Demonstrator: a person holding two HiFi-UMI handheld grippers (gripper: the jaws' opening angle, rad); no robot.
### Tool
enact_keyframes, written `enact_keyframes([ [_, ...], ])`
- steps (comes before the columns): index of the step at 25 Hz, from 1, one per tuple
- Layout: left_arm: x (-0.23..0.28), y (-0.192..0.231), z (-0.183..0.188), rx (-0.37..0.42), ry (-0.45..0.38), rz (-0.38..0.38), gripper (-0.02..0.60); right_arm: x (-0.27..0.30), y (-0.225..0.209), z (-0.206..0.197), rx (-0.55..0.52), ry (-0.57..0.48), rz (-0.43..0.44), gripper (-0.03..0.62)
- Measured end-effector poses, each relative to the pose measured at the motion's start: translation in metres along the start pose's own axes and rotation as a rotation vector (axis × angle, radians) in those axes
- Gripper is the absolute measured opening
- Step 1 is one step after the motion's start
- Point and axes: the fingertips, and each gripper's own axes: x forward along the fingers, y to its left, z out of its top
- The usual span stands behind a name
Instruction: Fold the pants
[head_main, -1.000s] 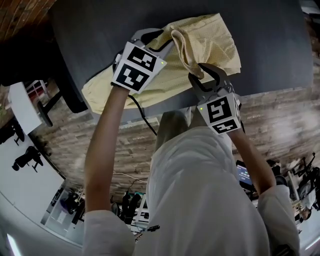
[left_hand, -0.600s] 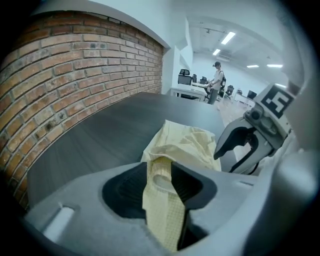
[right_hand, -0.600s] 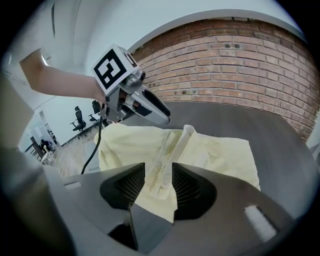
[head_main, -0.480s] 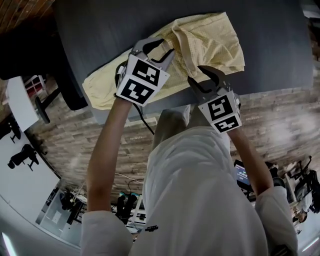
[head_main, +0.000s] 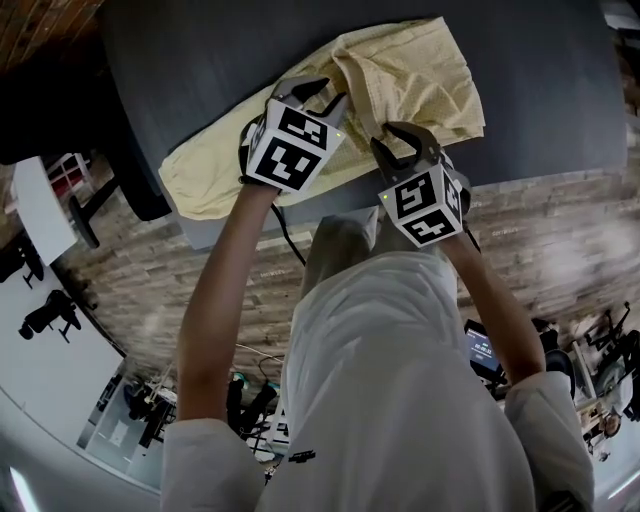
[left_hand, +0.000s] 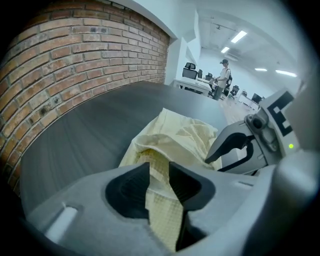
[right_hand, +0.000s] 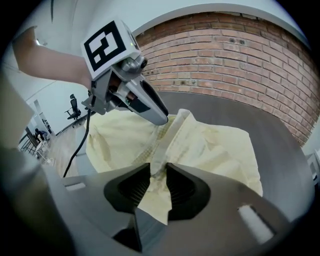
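Closing on pants (head_main: 420, 70) — both tools (head_main: 315, 97) (head_main: 397, 140) lower

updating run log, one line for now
left gripper: just closing, gripping pants | right gripper: just closing, gripping pants | pants: on table

An open office — desks (left_hand: 196, 86), swivel chairs (left_hand: 189, 67), ceiling strip lights (left_hand: 239, 36).

Pants (left_hand: 165, 145): pale yellow cloth, finely checked weave, matt, seen creased between the fingers (left_hand: 127, 187).
Table (left_hand: 85, 140): dark grey top, smooth and matt, shown beyond the fingers.
Wall (left_hand: 75, 60): rough red brick.
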Motion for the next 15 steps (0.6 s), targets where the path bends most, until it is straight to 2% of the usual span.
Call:
enact_keyframes([
  [2, 0.004, 0.002, -0.003, 0.003, 0.016, 0.002, 0.125, 0.001, 0.003, -0.001, -0.017, 0.007, 0.004, 0.032],
  [3, 0.004, 0.003, -0.004, 0.004, 0.019, 0.002, 0.124, -0.001, 0.007, 0.000, -0.024, 0.006, 0.012, 0.021],
  [7, -0.003, 0.007, -0.006, 0.000, 0.011, 0.022, 0.125, -0.016, 0.025, 0.000, -0.041, 0.008, 0.056, 0.021],
  [10, -0.011, 0.011, -0.003, -0.020, -0.006, 0.055, 0.124, -0.013, 0.039, -0.006, -0.044, 0.023, 0.124, 0.021],
  [11, -0.014, 0.011, -0.001, -0.031, -0.019, 0.064, 0.124, -0.010, 0.045, -0.008, -0.037, 0.035, 0.158, 0.027],
  [13, -0.018, 0.007, 0.005, -0.048, -0.050, 0.068, 0.110, -0.006, 0.051, -0.009, -0.008, 0.049, 0.210, 0.136],
  [15, -0.019, -0.004, 0.010, -0.043, -0.066, 0.053, 0.107, -0.010, 0.051, -0.004, 0.009, 0.036, 0.209, 0.143],
])
